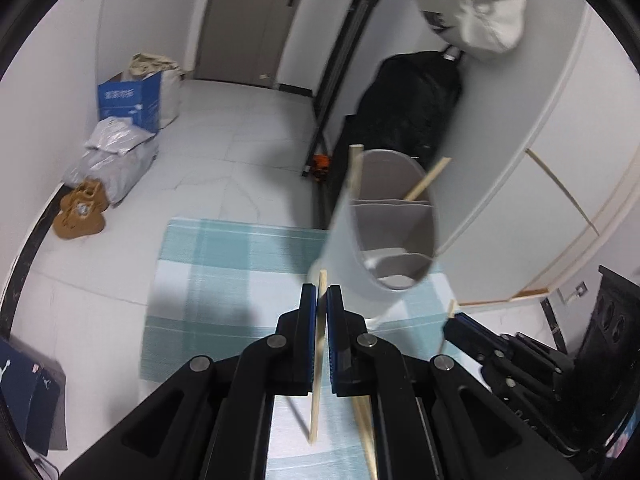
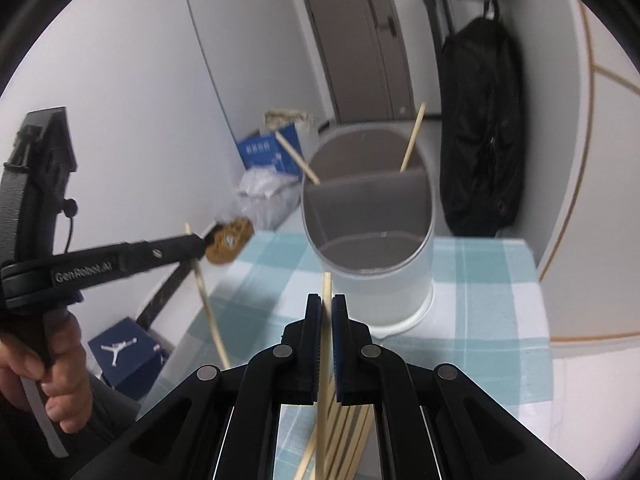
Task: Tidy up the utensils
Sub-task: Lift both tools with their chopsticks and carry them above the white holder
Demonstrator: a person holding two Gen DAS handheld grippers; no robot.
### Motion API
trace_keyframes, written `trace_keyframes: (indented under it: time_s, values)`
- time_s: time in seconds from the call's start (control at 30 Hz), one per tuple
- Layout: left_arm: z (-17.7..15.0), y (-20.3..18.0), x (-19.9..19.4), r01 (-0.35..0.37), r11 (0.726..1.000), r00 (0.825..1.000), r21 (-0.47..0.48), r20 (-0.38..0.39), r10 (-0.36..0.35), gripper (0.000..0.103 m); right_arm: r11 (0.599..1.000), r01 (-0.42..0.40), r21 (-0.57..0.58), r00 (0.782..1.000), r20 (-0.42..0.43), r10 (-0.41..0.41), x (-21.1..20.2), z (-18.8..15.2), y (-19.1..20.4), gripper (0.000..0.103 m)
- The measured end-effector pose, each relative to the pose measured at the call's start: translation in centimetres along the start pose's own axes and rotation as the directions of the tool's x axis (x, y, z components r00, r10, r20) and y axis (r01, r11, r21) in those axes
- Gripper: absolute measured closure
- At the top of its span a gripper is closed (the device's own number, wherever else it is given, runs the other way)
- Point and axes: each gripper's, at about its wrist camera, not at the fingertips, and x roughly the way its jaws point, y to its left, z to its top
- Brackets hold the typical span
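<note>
In the left wrist view, the left tongs (image 1: pixel 322 304) at lower centre clamp one chopstick (image 1: pixel 318 360) upright (blurred), with the divided holder (image 1: pixel 384 224) right of centre above the checked cloth (image 1: pixel 224 280).

In the right wrist view, the right tongs (image 2: pixel 327 312) pinch another chopstick (image 2: pixel 325 352) below the holder (image 2: pixel 372 240), two sticks (image 2: pixel 412 144) in its far compartment.

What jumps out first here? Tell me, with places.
Each gripper is clamped on one wooden chopstick: the left gripper and the right gripper. Just beyond them a white divided utensil holder stands on the blue-checked cloth, with two chopsticks already leaning out of its far compartment. More loose chopsticks lie under the right gripper.
</note>
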Motion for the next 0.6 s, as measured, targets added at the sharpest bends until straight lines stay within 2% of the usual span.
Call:
trace_keyframes:
  time_s: [0.23,0.6]
  values:
    - [0.6,-3.2,-1.5,-0.014,0.996,1.000,0.085,-0.004,0.015,0.102,1.000,-0.021,0.009,0.996,0.091,0.020,-2.1,0.3,-0.5,0.099]
    - [2.1,-6.1,-2.2,-0.050,0.989,0.999,0.141,-0.012,0.052,0.102,0.997,-0.065,0.045,0.976,0.212,0.054,-4.9,1.7,-1.5,0.099]
